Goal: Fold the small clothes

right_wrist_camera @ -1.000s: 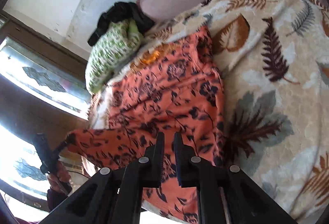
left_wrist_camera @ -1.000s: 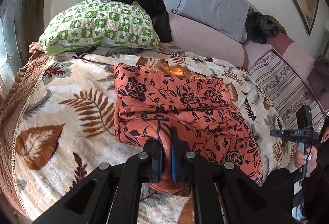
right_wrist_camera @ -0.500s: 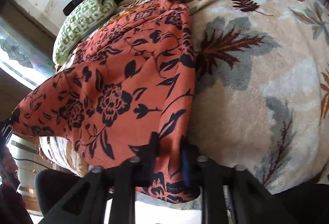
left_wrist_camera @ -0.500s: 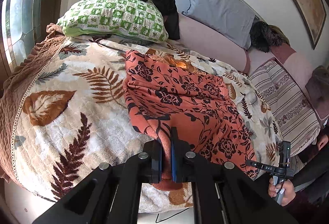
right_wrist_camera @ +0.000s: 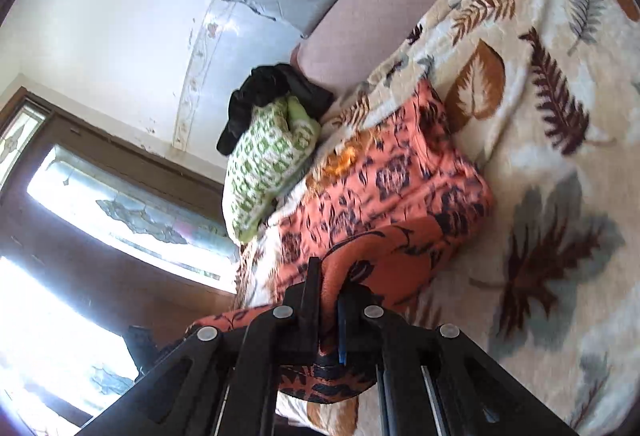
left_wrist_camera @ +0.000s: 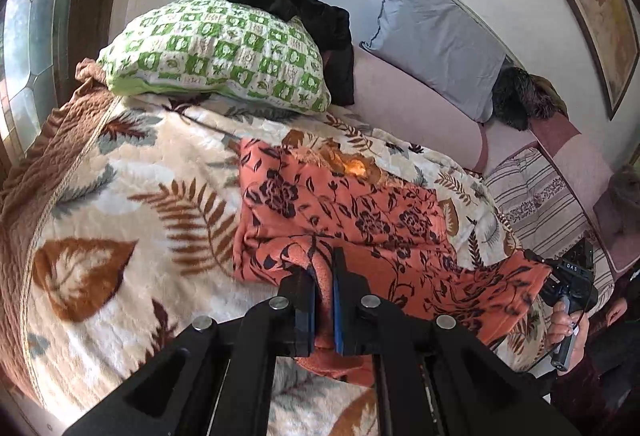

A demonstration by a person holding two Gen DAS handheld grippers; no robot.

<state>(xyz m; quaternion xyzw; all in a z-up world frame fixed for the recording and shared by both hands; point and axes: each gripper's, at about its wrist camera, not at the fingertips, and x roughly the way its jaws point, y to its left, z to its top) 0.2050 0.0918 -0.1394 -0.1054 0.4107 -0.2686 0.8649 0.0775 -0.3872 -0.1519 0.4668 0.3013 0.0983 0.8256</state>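
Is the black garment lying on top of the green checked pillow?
Yes, the black garment is draped over the far upper edge of the green checked pillow.

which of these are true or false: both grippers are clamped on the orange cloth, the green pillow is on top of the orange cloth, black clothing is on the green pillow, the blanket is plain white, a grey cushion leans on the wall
1. Both grippers are clamped on the orange floral cloth. True: the left gripper and the right gripper each pinch its near edge.
2. The green checked pillow lies on the cloth. False: it sits apart, at the head of the bed.
3. Black clothing rests on the pillow. True.
4. The blanket is plain white. False: it is cream with brown and grey leaves.
5. A grey cushion leans against the wall. True.
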